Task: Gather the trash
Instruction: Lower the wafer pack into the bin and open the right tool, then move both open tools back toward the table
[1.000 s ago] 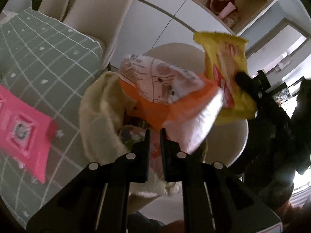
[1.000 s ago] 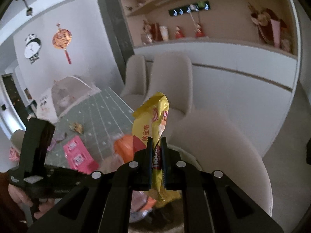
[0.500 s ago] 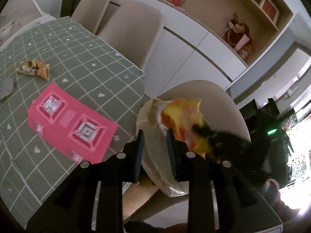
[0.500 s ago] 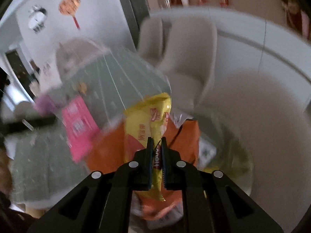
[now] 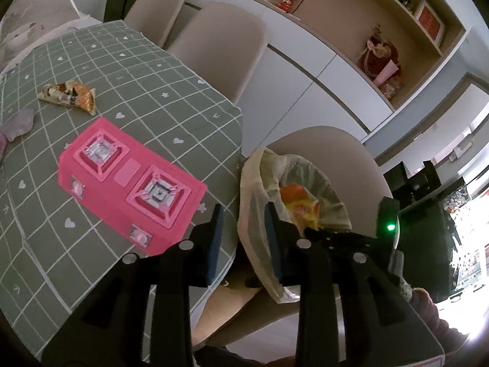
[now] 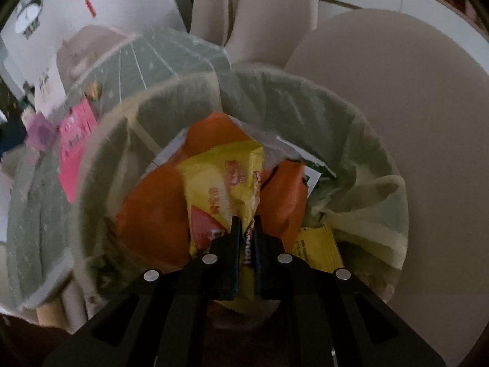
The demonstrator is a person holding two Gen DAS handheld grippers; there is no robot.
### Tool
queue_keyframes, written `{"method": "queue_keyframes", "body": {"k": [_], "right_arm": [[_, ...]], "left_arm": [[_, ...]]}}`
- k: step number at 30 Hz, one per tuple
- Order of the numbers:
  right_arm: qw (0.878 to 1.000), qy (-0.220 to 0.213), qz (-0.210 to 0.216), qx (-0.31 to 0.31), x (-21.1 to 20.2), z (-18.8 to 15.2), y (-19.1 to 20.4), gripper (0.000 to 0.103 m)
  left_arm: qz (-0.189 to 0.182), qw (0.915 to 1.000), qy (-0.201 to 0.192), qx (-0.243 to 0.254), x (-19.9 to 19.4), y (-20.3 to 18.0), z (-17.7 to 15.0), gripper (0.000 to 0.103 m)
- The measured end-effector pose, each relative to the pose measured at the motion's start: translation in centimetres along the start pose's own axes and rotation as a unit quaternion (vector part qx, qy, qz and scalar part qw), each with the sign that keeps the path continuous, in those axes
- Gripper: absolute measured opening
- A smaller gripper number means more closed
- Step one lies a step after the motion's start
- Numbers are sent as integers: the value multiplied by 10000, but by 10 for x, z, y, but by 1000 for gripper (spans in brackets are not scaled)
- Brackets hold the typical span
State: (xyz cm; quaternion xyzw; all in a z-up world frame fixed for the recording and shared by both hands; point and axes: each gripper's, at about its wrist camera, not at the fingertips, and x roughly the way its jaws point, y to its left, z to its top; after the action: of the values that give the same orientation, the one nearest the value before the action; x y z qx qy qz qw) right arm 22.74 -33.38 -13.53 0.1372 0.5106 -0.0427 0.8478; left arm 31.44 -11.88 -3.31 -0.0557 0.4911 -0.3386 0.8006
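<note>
Now the yellow wrapper sat down inside the trash bag, on top of the orange packets, whereas a second before it had been held up high in the air above the bag. The right gripper was clenched on the wrapper's near end, pointing steeply down into the bag's mouth.

The left gripper had pulled away from the bag's contents toward the table: a second earlier its jaws were nearly closed among the orange packets; now they were opening, with the bag's near-left rim hanging loose between the fingers and not pinched. It tilted downward, straddling the edge of the table and the bag.

On the green checked cloth to the left lay a pink box, and farther off a crumpled snack wrapper. The bag rested on a beige chair.
</note>
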Motion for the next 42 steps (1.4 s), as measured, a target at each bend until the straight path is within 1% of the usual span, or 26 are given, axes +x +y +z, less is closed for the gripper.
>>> {"method": "queue_keyframes", "body": {"k": [2,4,5,6,8,9,12,13,15,17,19,22,24,25,26,27,29,30,32,36,39,42], "right_arm": [[9998,-191,10,78,-10,-1,-1,12],[9992,-379,-30,99,-22,-2,0,18],[9990,-427,-41,107,-25,-3,-1,26],[9986,-513,-69,114,-30,-2,4,29],[9977,-666,-104,93,-41,-1,8,42],[9972,-738,-126,73,-46,-1,11,46],[9949,-960,-289,58,-58,4,18,46],[9939,-1057,-302,70,-64,6,22,46],[9926,-1179,-281,70,-72,8,29,46],[9910,-1321,-225,6,-81,11,41,46],[9893,-1445,-146,-116,-89,15,59,46],[9886,-1479,81,-272,-90,21,88,46],[9878,-1487,201,-409,-88,23,109,46],[9874,-1474,269,-500,-87,24,121,46],[9871,-1459,328,-568,-84,25,132,46],[9869,-1443,376,-611,-82,26,141,46],[9866,-1373,525,-710,-72,25,163,46],[9862,-1341,609,-759,-69,25,174,46],[9848,-1306,742,-867,-64,23,193,46],[9832,-1208,820,-1093,-58,18,224,46],[9821,-1191,870,-1174,-58,15,241,46],[9803,-1285,870,-1220,-61,14,251,46]], "left_arm": [[52,10000,-64,1,-4,5,-3,30],[137,9998,-149,13,-8,11,-7,32],[199,9996,-203,22,-11,15,-9,33],[267,9993,-259,26,-15,19,-11,34],[382,9987,-341,15,-23,28,-15,35],[440,9983,-377,3,-27,34,-17,35],[658,9968,-458,-39,-42,55,-25,35],[782,9955,-521,-85,-49,65,-29,35],[999,9929,-629,-173,-60,82,-36,35],[1287,9884,-747,-300,-75,103,-44,35],[1555,9831,-842,-479,-89,125,-52,35],[2006,9692,-1059,-962,-116,165,-65,35],[2376,9544,-1215,-1339,-135,195,-75,36],[2526,9476,-1251,-1500,-143,208,-80,39],[2688,9394,-1256,-1720,-151,225,-86,40],[2769,9334,-1260,-1902,-157,239,-92,40],[2758,9279,-1279,-2160,-168,260,-101,40],[2713,9274,-1271,-2240,-171,267,-105,40],[2597,9297,-1240,-2301,-175,280,-109,40],[2476,9387,-1081,-2143,-162,287,-103,40],[2427,9457,-909,-1960,-144,289,-93,40],[2491,9451,-806,-1956,-131,295,-85,40]]}}
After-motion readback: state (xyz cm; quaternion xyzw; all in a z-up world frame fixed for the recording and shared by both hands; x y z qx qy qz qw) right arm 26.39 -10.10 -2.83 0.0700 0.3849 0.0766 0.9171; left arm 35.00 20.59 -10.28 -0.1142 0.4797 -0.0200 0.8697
